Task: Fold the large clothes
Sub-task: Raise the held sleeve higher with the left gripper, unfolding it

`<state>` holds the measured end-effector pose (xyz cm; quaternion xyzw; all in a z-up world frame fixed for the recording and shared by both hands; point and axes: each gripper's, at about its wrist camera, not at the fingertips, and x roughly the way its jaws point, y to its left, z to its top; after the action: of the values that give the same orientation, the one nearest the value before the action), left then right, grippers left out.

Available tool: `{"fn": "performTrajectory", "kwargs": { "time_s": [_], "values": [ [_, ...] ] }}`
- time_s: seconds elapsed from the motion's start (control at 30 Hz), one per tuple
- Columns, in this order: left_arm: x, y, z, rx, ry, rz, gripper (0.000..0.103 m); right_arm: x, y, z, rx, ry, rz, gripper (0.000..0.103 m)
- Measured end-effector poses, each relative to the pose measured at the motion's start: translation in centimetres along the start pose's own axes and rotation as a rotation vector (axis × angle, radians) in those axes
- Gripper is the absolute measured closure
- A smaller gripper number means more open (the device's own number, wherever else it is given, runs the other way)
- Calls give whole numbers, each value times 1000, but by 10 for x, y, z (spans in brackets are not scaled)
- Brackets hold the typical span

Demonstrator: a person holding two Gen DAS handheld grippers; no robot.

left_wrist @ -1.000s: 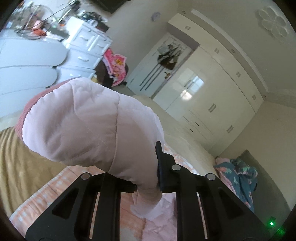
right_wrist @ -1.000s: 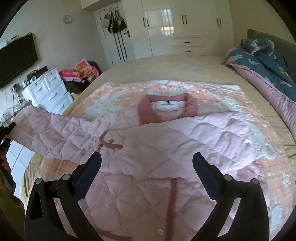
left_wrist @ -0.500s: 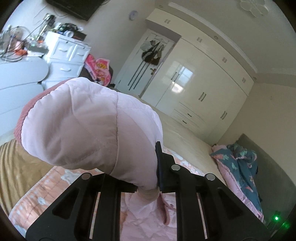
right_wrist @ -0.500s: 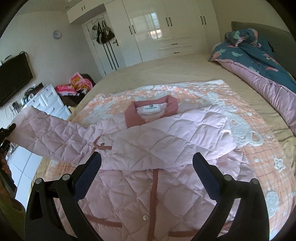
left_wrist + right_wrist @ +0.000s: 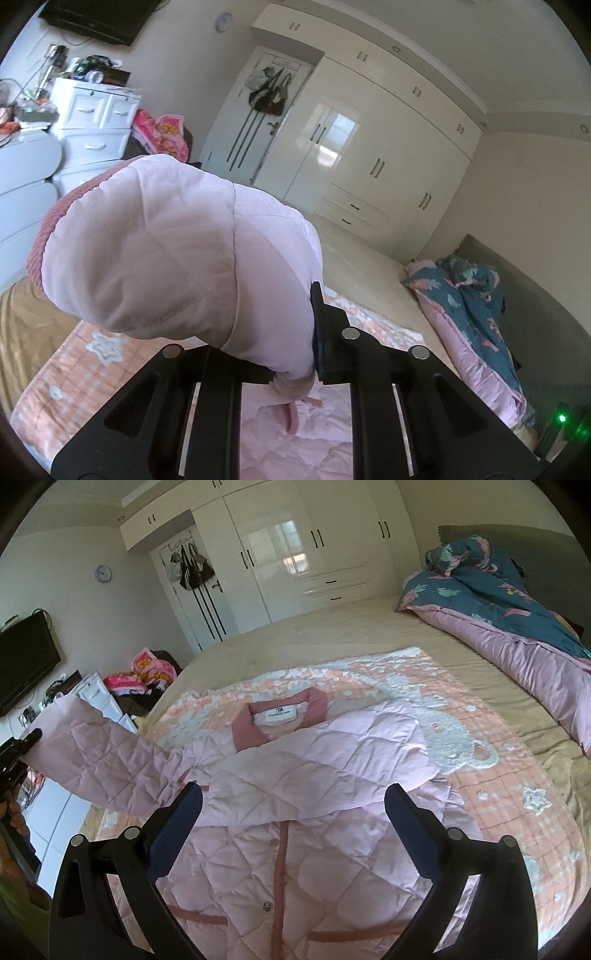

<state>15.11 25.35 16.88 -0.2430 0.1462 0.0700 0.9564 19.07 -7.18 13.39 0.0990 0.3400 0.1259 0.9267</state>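
A pale pink quilted jacket [image 5: 317, 775] with a dusty-rose collar [image 5: 280, 716] lies front up on the bed, one sleeve folded across its chest. My left gripper [image 5: 295, 369] is shut on the end of the other sleeve [image 5: 166, 251] and holds it lifted off the bed's left side; the rose cuff [image 5: 51, 229] fills the left wrist view. That raised sleeve [image 5: 99, 760] and the left gripper [image 5: 18, 746] show at the left of the right wrist view. My right gripper [image 5: 293, 812] is open and empty above the jacket's chest.
An orange patterned blanket [image 5: 498, 775] lies under the jacket on a tan bed. A blue and pink quilt [image 5: 517, 620] is bunched at the right. White drawers [image 5: 92, 122], a TV [image 5: 22, 668], a heap of clothes [image 5: 147, 672] and wardrobes [image 5: 295, 554] stand beyond.
My right gripper has pulled back and up, so more of the jacket shows. My left gripper has swung to the right with the sleeve still held.
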Motion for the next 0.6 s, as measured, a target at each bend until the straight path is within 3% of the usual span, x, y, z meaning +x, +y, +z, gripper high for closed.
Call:
{"fn": "performTrajectory", "kwargs": {
  "time_s": [0.6],
  "values": [
    [33, -63, -33, 83, 80, -60, 95, -11, -36, -5, 80, -13, -8, 4]
  ]
}}
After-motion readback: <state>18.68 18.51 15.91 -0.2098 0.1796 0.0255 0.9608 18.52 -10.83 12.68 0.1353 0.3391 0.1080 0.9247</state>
